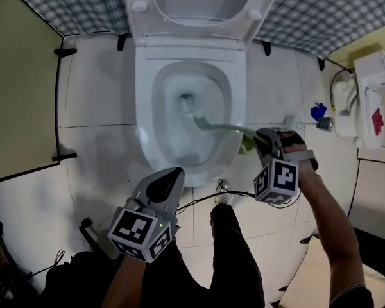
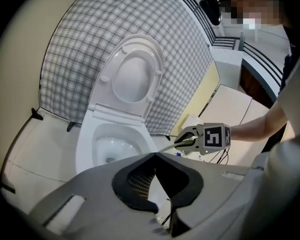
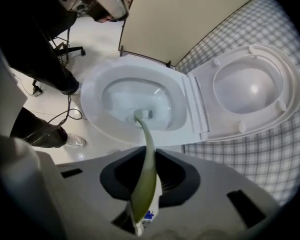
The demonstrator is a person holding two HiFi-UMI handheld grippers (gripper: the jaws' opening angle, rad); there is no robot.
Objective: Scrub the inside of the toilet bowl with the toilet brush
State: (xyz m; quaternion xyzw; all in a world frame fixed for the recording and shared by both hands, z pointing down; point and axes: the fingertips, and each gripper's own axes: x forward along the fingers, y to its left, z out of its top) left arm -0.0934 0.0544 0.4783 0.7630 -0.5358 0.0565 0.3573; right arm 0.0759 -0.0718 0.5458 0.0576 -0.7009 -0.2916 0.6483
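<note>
A white toilet stands with its lid (image 1: 202,2) raised; its bowl rim (image 1: 146,108) rings some water. The toilet brush has a curved green handle (image 1: 221,128) and its white head (image 1: 187,104) lies down by the drain. My right gripper (image 1: 262,141) hovers past the bowl's right rim, shut on the handle's end. In the right gripper view the handle (image 3: 147,169) runs out between the jaws (image 3: 149,151) to the brush head (image 3: 142,115) in the bowl. My left gripper (image 1: 172,177) hangs in front of the bowl, shut and holding nothing (image 2: 155,155).
A beige partition (image 1: 19,88) closes the left side and plaid covering (image 1: 77,5) lines the back wall. White fixtures (image 1: 372,95) and a blue item (image 1: 318,111) sit at the right. Cables (image 1: 228,192) cross the tiled floor by the person's leg (image 1: 231,249).
</note>
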